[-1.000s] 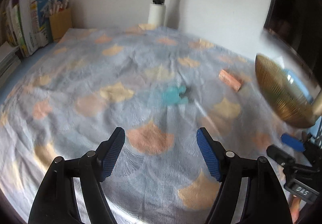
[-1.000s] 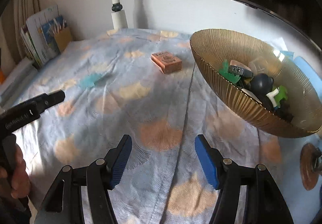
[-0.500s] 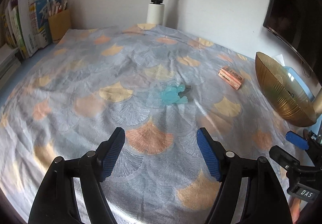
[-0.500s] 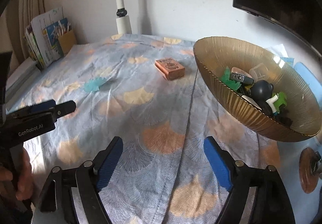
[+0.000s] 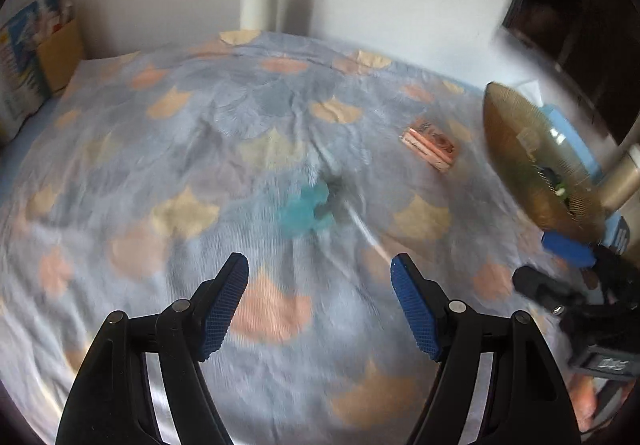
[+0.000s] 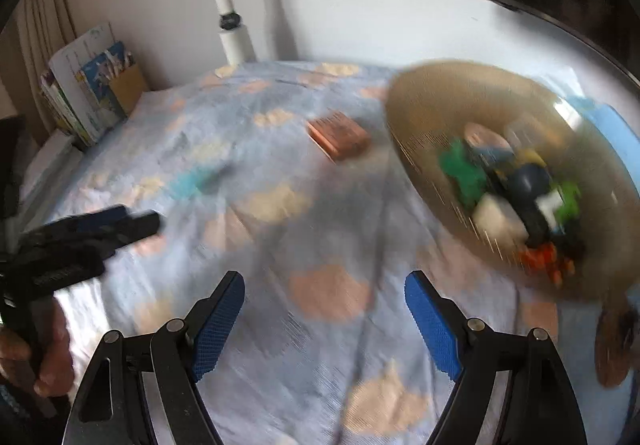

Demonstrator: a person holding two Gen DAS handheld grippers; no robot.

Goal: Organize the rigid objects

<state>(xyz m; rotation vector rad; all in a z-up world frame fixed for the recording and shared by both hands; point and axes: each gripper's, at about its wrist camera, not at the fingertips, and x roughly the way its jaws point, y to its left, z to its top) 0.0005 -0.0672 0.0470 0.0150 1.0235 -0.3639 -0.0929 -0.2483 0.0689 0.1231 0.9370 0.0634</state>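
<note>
Blue-padded and empty, your left gripper [image 5: 320, 309] stands apart with the teal toy [image 5: 304, 207] lying straight ahead on the cloth [image 5: 160, 125] (nearer this hand), while your right gripper [image 6: 324, 321], likewise apart, faces the gold bowl [image 6: 424, 113] beyond the orange box [image 6: 340, 137].

Gold bowl [image 6: 416, 117] of small toys beside an orange box [image 6: 338, 137] on patterned cloth [image 6: 280, 345].

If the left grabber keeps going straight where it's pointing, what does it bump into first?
Probably just the patterned cloth. The left gripper is open, angled down at bare fabric. The small teal piece lies farther ahead, though blur makes depth unclear.
</note>
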